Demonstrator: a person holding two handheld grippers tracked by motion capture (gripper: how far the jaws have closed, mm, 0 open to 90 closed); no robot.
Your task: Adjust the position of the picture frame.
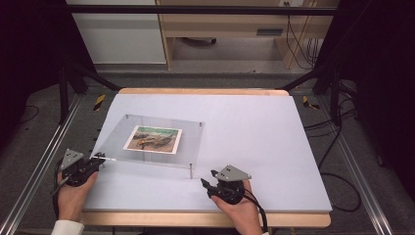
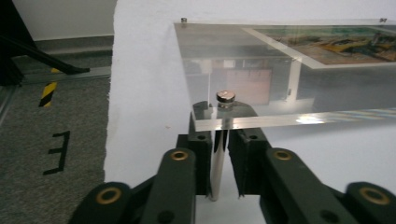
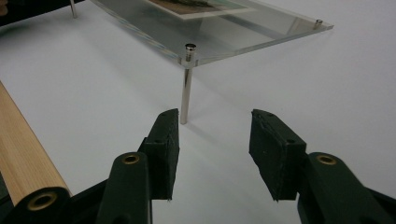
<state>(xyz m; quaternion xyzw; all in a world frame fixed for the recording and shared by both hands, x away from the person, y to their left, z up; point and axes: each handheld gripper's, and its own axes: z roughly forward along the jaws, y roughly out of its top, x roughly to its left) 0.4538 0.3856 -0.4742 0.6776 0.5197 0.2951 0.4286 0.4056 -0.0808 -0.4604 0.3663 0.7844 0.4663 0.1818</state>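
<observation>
I take the frame (image 1: 155, 139) as my landmark: a clear acrylic plate on four metal legs, standing on the white table (image 1: 264, 137) with a print (image 1: 153, 138) lying under it.

At the frame's near-left corner, my left gripper (image 1: 100, 157) is clamped on the left leg (image 2: 218, 154). In the left gripper view the pads press the post from both sides just below the plate, with the cap screw (image 2: 225, 97) above them. I'd say I hold it there to keep the post from spinning or to steady the whole frame while the other corner gets worked.

The print sits under the middle of the plate, well back from either gripper.

At the frame's near-right corner, my right gripper (image 1: 206, 182) stands apart with nothing between its jaws. In the right gripper view the right leg (image 3: 186, 95) rises just beyond the left pad (image 3: 164, 149), off the centre line, so I'd need to shift across before closing. From above, I can't quite tell how near it is.
</observation>
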